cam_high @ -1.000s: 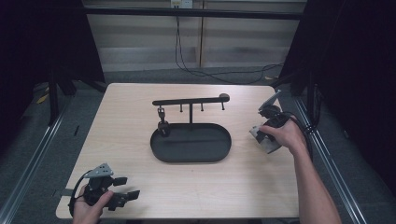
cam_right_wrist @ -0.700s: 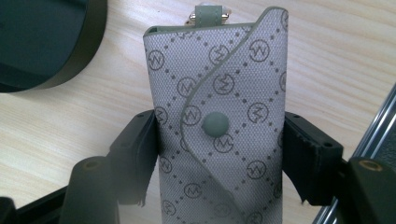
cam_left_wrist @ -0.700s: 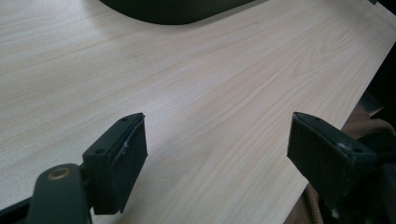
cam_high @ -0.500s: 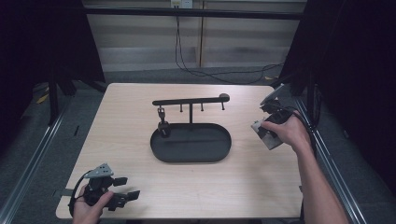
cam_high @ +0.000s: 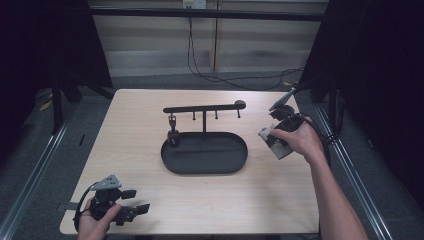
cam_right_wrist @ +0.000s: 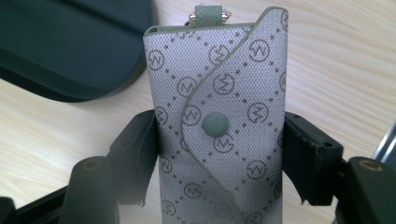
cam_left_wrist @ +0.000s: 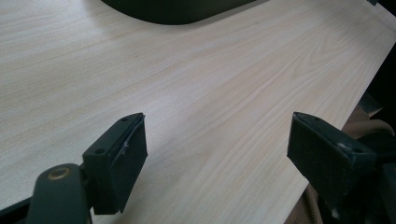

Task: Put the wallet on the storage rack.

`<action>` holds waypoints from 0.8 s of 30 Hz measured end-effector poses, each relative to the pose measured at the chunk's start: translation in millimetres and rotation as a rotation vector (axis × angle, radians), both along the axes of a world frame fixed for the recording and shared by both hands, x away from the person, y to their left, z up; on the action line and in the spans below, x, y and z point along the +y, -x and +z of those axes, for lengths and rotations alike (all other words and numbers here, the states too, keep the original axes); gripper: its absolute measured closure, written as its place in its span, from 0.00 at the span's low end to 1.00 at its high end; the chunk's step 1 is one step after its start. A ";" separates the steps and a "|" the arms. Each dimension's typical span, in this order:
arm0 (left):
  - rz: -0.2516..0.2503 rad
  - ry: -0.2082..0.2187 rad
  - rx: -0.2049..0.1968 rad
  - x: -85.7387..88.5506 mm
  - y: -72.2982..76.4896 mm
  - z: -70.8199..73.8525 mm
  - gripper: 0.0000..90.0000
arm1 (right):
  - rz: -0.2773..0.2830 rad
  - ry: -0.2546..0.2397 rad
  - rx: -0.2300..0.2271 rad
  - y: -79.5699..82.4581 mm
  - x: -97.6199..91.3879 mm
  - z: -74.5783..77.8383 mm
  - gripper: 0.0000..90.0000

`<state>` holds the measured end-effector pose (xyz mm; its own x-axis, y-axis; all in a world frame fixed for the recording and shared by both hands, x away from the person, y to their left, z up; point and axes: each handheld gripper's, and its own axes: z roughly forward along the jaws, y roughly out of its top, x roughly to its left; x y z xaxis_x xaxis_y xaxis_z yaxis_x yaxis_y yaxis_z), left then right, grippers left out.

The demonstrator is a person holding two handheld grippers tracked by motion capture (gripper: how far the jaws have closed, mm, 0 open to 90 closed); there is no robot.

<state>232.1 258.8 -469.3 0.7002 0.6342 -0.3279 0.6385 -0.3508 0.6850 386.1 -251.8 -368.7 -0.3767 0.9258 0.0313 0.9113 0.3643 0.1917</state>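
My right gripper (cam_high: 278, 144) is shut on a grey monogram-patterned pouch (cam_high: 270, 138) with a snap flap, held above the table just right of the black oval tray (cam_high: 241, 161). In the right gripper view both pads press the sides of the pouch (cam_right_wrist: 219, 88), whose small strap end points toward the tray (cam_right_wrist: 70, 51). A black hook stand (cam_high: 202, 108) rises from the tray's back, and a small dark item (cam_high: 173, 136) hangs from its left hook. My left gripper (cam_high: 137, 201) rests open at the table's near left corner, its jaws (cam_left_wrist: 217, 149) wide apart over bare wood.
The light wooden table (cam_high: 135, 130) has metal rails along both sides. A cable (cam_high: 320, 137) loops from the right gripper by the table's right edge. The tray's near rim (cam_left_wrist: 177, 11) lies ahead of the left gripper.
The right hand has lifted the pouch a little and drifted up and slightly left toward the stand. The left gripper has stayed put.
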 end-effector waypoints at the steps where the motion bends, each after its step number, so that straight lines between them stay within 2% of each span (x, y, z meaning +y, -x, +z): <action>1: 0.002 0.003 0.001 -0.1 0.2 0.0 0.22 | 0.001 -0.009 -0.001 0.3 1.8 0.9 0.36; 11: 0.001 0.002 0.006 -0.3 -0.2 -0.4 0.22 | -0.005 -0.108 -0.016 -0.8 14.2 7.7 0.36; 21: 0.008 0.004 0.004 0.9 -0.2 -0.7 0.22 | 0.010 -0.219 -0.011 -9.4 31.9 -4.4 0.36; 24: 0.007 0.003 0.006 0.3 -0.5 -0.9 0.22 | 0.018 -0.237 -0.014 -10.8 36.4 -6.4 0.36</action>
